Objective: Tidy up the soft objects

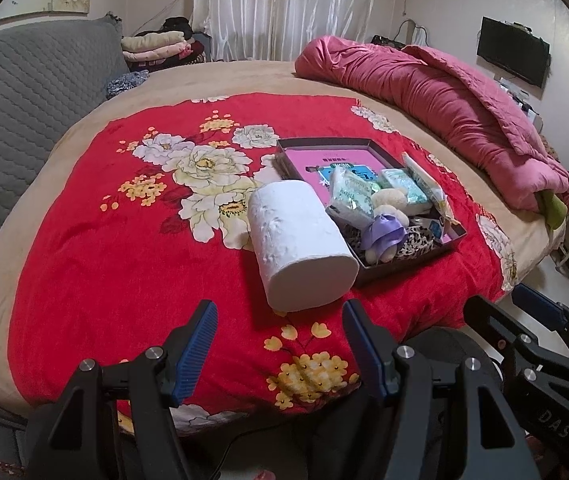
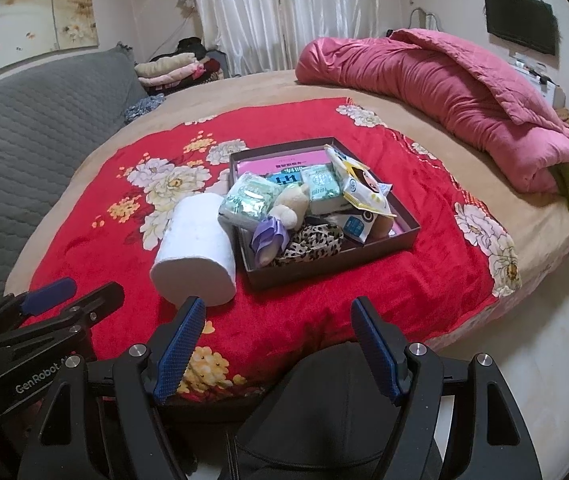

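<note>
Fingers of the left gripper (image 1: 280, 322) stand wide apart with nothing between them, poised just short of the white paper roll (image 1: 299, 246). The right gripper (image 2: 278, 318) is likewise spread and empty. The roll lies on its side on the red floral blanket (image 1: 124, 264), touching the dark shallow box (image 2: 368, 258), which holds tissue packs (image 2: 246, 200), a plush toy (image 2: 290, 210) and leopard-print fabric (image 2: 314, 244).

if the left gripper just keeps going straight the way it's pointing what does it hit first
Most likely the white paper roll, lying on the red floral blanket beside the dark box. The left gripper is open with nothing between its jaws; depth is hard to judge.
</note>
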{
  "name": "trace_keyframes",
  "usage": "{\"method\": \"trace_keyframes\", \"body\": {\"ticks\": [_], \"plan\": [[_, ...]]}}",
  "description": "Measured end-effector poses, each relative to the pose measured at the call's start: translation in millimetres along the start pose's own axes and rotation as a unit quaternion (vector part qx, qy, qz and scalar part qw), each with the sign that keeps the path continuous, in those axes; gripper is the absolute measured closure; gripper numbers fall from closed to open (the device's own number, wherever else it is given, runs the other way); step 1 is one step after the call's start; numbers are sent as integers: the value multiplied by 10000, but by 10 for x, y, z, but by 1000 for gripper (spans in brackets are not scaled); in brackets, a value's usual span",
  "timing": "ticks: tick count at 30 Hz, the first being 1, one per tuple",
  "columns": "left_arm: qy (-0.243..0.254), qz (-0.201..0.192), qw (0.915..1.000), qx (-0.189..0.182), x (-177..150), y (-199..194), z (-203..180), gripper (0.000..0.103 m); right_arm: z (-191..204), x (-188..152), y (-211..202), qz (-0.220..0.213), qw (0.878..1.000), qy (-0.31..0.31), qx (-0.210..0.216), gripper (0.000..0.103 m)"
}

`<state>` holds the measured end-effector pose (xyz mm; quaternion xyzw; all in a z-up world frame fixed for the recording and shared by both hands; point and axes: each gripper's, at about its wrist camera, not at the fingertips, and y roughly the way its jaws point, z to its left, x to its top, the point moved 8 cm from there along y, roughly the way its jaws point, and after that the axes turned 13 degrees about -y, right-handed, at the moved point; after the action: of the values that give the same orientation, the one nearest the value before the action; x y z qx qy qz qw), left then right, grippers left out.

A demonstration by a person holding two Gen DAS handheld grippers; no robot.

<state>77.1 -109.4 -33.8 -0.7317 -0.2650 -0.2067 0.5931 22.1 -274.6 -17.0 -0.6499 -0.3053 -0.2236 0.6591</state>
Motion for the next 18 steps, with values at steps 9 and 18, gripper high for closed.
{"method": "trace_keyframes", "body": {"ticks": [9, 18], "plan": [[33, 52, 9999, 87, -26, 26, 22, 39, 18, -11, 18, 7, 10000, 4, 36, 27], [-48, 250, 9995, 193, -81, 188, 138, 39, 10, -2, 54, 13, 9999, -59, 98, 27]]}}
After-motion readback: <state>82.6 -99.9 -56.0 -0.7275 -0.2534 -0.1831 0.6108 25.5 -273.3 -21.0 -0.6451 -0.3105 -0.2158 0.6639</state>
